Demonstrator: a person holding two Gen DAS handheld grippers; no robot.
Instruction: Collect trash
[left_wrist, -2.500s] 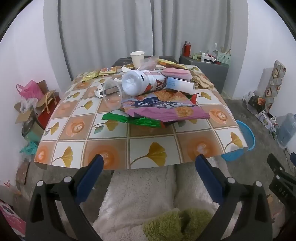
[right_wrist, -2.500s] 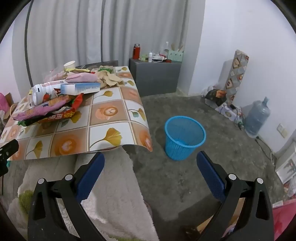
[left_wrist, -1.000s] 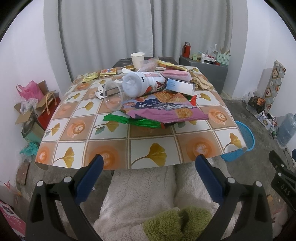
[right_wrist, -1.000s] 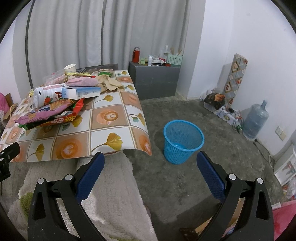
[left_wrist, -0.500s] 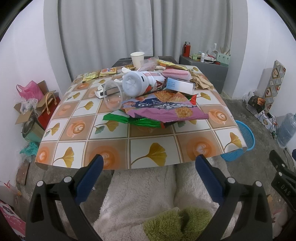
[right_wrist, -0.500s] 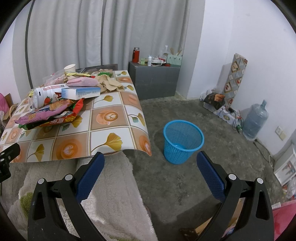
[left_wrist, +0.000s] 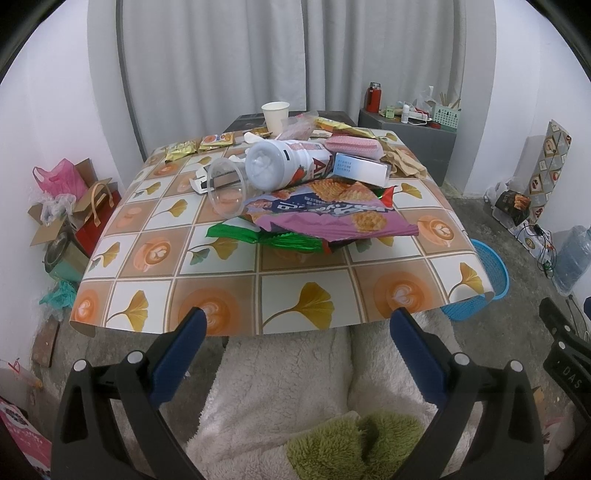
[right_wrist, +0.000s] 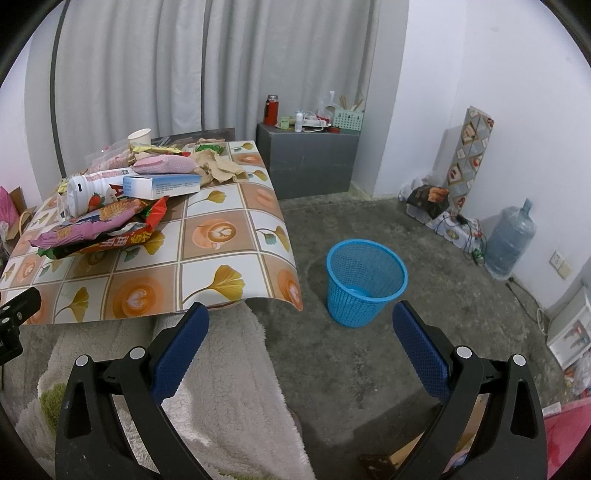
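A pile of trash lies on the table (left_wrist: 295, 295) with the leaf-pattern cloth: a purple snack bag (left_wrist: 328, 216), a green wrapper (left_wrist: 258, 236), a white bottle (left_wrist: 280, 168), a clear plastic cup (left_wrist: 225, 188), a blue-white box (left_wrist: 360, 168) and a paper cup (left_wrist: 275, 112). The pile also shows in the right wrist view (right_wrist: 107, 218). A blue mesh trash bin (right_wrist: 364, 280) stands on the floor right of the table. My left gripper (left_wrist: 295, 321) is open and empty below the table's near edge. My right gripper (right_wrist: 299, 314) is open and empty, facing the floor near the bin.
A grey cabinet (right_wrist: 306, 162) with small items stands at the back wall. A water jug (right_wrist: 511, 236) and boxes sit along the right wall. Bags and cartons (left_wrist: 62, 206) lie left of the table. A fluffy white garment (left_wrist: 288, 387) fills the foreground.
Both views have shifted only slightly. Both grippers stay open and empty.
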